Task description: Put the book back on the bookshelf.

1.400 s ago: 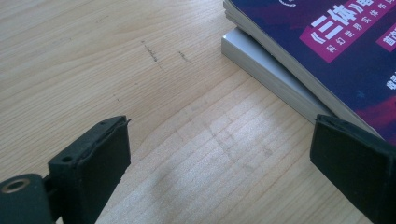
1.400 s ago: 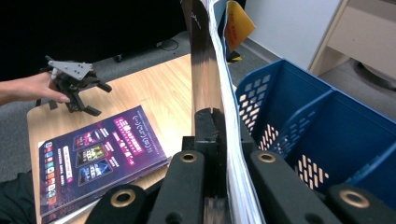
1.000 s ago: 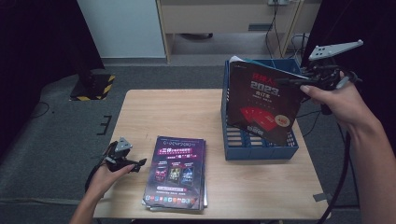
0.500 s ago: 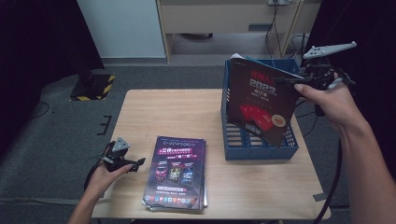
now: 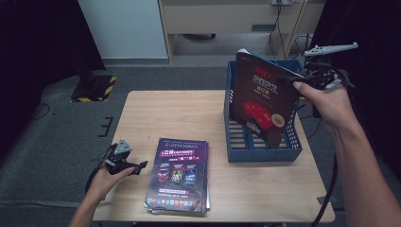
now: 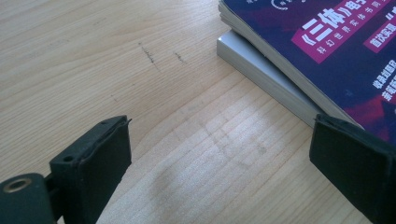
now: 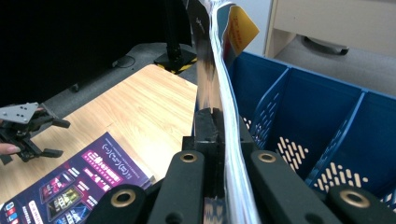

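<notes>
Two grippers in play: right gripper (image 5: 295,79), jaws clamped on a dark magazine's (image 5: 265,101) top edge, holds it tilted in the blue rack (image 5: 265,153). Left gripper (image 5: 135,165) rests on the bench (image 5: 165,113), jaws wide, nothing between, just beside the book stack (image 5: 179,175).

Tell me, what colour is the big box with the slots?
The file rack is blue; its slotted dividers show best in the right gripper view.
</notes>
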Demonstrator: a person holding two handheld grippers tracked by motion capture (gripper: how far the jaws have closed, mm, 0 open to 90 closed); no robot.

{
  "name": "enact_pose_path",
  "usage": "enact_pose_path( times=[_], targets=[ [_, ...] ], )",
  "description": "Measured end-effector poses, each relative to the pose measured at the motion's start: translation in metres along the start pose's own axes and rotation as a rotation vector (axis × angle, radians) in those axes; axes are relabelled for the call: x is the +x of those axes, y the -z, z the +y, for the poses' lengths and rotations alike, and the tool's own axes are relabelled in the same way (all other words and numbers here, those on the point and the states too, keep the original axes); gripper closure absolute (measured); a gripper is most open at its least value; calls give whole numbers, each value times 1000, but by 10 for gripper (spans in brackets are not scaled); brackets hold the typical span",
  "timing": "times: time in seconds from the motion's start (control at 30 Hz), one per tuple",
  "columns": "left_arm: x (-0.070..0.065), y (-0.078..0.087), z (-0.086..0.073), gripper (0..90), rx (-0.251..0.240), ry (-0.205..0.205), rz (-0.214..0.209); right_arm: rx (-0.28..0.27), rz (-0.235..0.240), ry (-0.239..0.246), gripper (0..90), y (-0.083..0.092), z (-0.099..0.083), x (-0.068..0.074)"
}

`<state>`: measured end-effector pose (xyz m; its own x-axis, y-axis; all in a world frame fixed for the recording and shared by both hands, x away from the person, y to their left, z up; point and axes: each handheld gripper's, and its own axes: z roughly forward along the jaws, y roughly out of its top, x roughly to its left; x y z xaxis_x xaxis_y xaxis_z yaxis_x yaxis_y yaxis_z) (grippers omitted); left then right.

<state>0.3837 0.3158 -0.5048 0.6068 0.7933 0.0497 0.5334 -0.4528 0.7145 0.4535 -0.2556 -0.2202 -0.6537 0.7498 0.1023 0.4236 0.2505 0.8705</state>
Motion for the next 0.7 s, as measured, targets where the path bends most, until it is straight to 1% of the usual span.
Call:
enact_pose_path(
  times=[0.1, 0.27, 0.37, 0.43, 0.7],
  targets=[
    [0, 0, 0, 52, 6, -5, 3, 12, -18, -14, 872, -3, -1, 2],
    [0, 0, 0, 52, 3, -1, 5, 2, -33, -41, 872, -8, -2, 2],
    [0, -1, 0, 53, 7, -3, 6, -1, -38, -48, 872, -11, -2, 3],
    [-1, -1, 0, 52, 9, -9, 4, 0, -53, -53, 872, -14, 0, 5],
    [-1, -2, 0, 53, 7, -4, 6, 0, -79, -69, 872, -23, 4, 9]
  ],
)
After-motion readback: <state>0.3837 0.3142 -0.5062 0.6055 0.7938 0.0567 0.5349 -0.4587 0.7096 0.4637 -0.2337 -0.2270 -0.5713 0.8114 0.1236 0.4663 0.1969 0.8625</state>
